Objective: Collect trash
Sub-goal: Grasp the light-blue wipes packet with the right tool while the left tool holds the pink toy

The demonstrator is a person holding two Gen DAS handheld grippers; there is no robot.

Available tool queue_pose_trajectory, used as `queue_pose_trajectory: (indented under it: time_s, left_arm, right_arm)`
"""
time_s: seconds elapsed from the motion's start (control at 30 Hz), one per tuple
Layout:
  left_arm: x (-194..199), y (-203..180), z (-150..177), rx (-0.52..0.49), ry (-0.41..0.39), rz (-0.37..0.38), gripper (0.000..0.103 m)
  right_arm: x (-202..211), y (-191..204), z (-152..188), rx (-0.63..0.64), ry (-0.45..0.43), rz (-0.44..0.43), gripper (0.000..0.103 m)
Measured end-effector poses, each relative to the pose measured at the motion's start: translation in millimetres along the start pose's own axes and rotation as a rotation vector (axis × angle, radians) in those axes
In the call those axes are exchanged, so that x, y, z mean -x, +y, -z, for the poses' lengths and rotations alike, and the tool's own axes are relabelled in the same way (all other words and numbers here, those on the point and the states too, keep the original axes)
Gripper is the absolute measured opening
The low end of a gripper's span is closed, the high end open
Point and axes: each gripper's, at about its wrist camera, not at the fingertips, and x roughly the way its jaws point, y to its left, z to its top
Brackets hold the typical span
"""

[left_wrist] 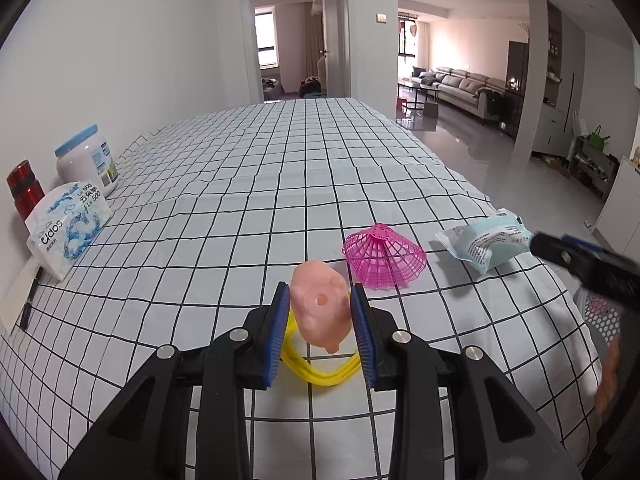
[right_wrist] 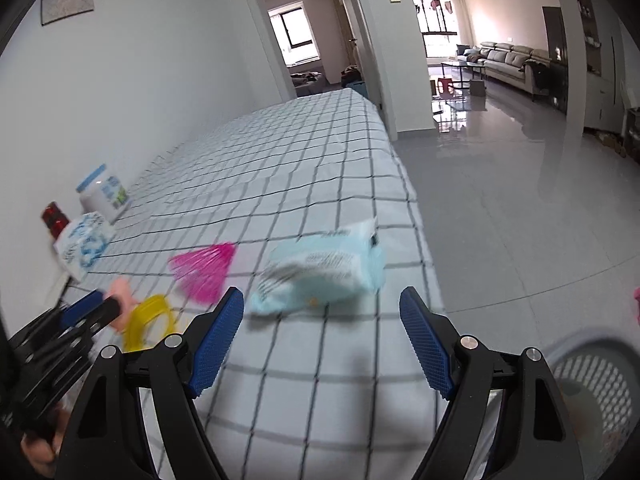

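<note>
Far left against the wall: red bottle [left_wrist: 25, 189], white jar with a blue lid [left_wrist: 86, 160], and a tissue pack [left_wrist: 67, 224] printed with blue swirls, all standing close together on the checked surface [left_wrist: 280, 168].

Moving right to centre: left hand-held gripper [left_wrist: 320, 336] clamped on a pale pink rubbery toy [left_wrist: 320, 312], blue pads pressing both its sides, toy lifted slightly above a yellow looped band [left_wrist: 320, 372] lying flat beneath. Seen from the right wrist too, blurred: left hand-held gripper [right_wrist: 104, 304] low at the left edge, pink toy [right_wrist: 122, 292] between its fingers, yellow band [right_wrist: 150, 320] just beside.

Next along: magenta mesh shell-shaped piece [left_wrist: 384, 258] resting on the surface just past the toy, apart from it.

Further right: light blue wrapper [left_wrist: 486, 242] with printed text, crumpled, near the surface's right edge. In the right wrist view, wrapper [right_wrist: 320, 268] lying ahead of the right hand-held gripper [right_wrist: 322, 340], jaws spread wide, nothing between the blue pads, not touching the wrapper. Same gripper's dark finger [left_wrist: 560, 252] poking in from the right, tip just beside the wrapper.

Far right, below the surface's edge: white perforated basket [right_wrist: 592, 384] on the floor.
</note>
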Motion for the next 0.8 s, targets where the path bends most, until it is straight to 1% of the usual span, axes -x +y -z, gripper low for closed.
queue_pose_trajectory:
  time_s: [0.07,0.13,0.17,0.3,0.4,0.5,0.53,0.6,0.63,0.67,0.8]
  left_arm:
    - [0,1,0,0.002,0.003,0.001,0.031]
    - [-1,2,-1,0.007,0.004,0.002,0.031]
    - [-1,3,-1,0.008,0.006,0.003,0.031]
    - [-2,3,-1,0.009,0.009,0.003,0.031]
    - [-2,3,-1,0.010,0.005,0.000,0.031]
    - [-3,3,0,0.007,0.007,-0.001,0.031]
    - [-4,2,0,0.005,0.010,-0.001,0.031]
    - [-4,1,0,0.004,0.014,-0.001,0.031]
    - [-4,1,0,0.003,0.015,-0.001,0.031]
    - [-5,1,0,0.003,0.015,-0.001,0.031]
    - [-4,1,1,0.000,0.014,-0.002,0.031]
  right_arm:
    - [-8,-6,-6,-0.014,0.012,-0.012,0.077]
    - [-15,-12,-13,-0.034,0.019,-0.043,0.078]
    - [-18,-13,-15,-0.038,0.025,-0.052,0.080]
    - [-34,-15,-26,-0.047,0.046,-0.087,0.080]
    - [-52,-16,-28,-0.060,0.105,-0.117,0.080]
    - [-62,-12,-26,-0.044,0.120,-0.108,0.080]
    - [-65,-7,-24,-0.024,0.126,-0.115,0.080]
    - [-66,-1,-23,0.007,0.125,-0.103,0.080]
    - [-66,2,-22,0.019,0.121,-0.096,0.079]
    - [-65,4,-21,0.023,0.118,-0.101,0.071]
    - [-60,5,-22,0.020,0.102,-0.118,0.058]
